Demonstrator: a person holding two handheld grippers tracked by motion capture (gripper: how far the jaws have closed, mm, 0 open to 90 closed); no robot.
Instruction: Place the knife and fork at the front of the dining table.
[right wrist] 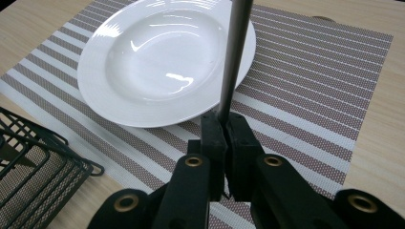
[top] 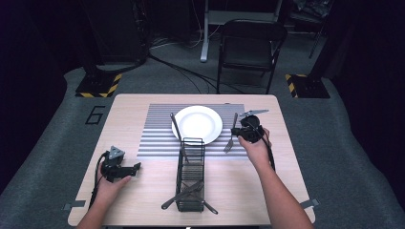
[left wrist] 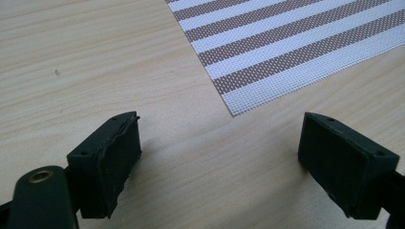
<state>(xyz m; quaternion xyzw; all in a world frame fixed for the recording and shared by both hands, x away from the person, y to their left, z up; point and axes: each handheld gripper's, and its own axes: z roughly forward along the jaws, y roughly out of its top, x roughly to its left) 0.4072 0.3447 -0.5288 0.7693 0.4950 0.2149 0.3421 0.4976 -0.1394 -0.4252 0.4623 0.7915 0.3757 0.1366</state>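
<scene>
Right gripper [top: 244,130] pinching a fork [top: 231,136] by the handle, just right of the white plate [top: 197,124], above the striped placemat [top: 157,138]. Left gripper [top: 125,169] spread, holding nothing, well left of the plate.

A pale wooden table [top: 143,191] stands on grey carpet. A striped mat [top: 157,138] lies across its far half, with a white plate [top: 197,124] on the mat and a knife [top: 175,125] just left of the plate. A black wire caddy [top: 191,174] stands at the table's middle, overlapping the mat's near edge, with cutlery [top: 184,193] lying in its near end.
</scene>
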